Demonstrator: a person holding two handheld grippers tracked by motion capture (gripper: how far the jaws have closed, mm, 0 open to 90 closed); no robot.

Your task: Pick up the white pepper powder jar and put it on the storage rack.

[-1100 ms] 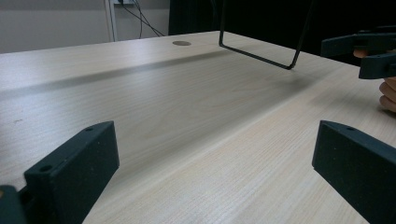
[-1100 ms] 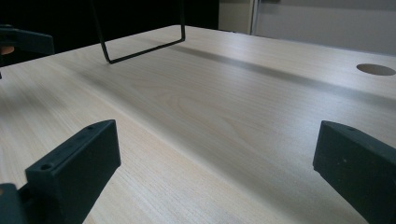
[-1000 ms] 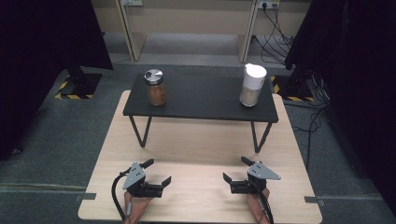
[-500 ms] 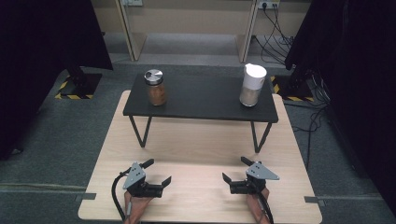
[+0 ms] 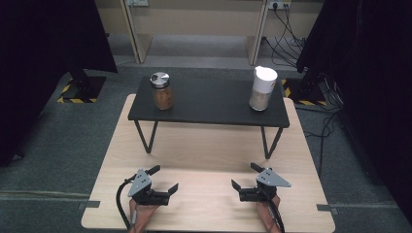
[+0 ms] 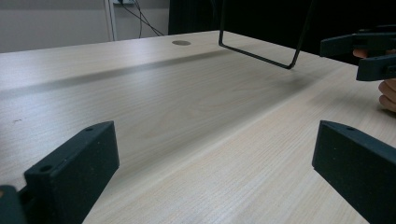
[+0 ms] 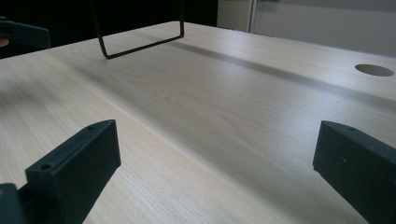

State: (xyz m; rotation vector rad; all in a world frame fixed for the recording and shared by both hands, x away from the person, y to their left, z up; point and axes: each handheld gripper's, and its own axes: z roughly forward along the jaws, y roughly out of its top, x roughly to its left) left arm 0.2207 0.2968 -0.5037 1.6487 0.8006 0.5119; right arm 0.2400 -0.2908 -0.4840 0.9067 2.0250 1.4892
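A glass jar (image 5: pixel 162 91) with a silver lid and brown contents stands on the left of a low black shelf (image 5: pixel 209 104). On the shelf's right stands a taller container (image 5: pixel 263 89) with a white lid. My left gripper (image 5: pixel 165 177) rests on the wooden table (image 5: pixel 209 145) near its front edge, open and holding nothing. My right gripper (image 5: pixel 244 175) rests to its right, also open and holding nothing. In the left gripper view the left gripper (image 6: pixel 212 172) has its jaws wide apart over bare wood. The right gripper (image 7: pixel 215 172) stands the same way in the right gripper view.
The shelf stands on thin black wire legs (image 6: pixel 261 46) (image 7: pixel 140 42) at the table's far half. A round cable hole (image 7: pixel 373 70) is cut in the tabletop. Dark curtains, cables and grey carpet surround the table.
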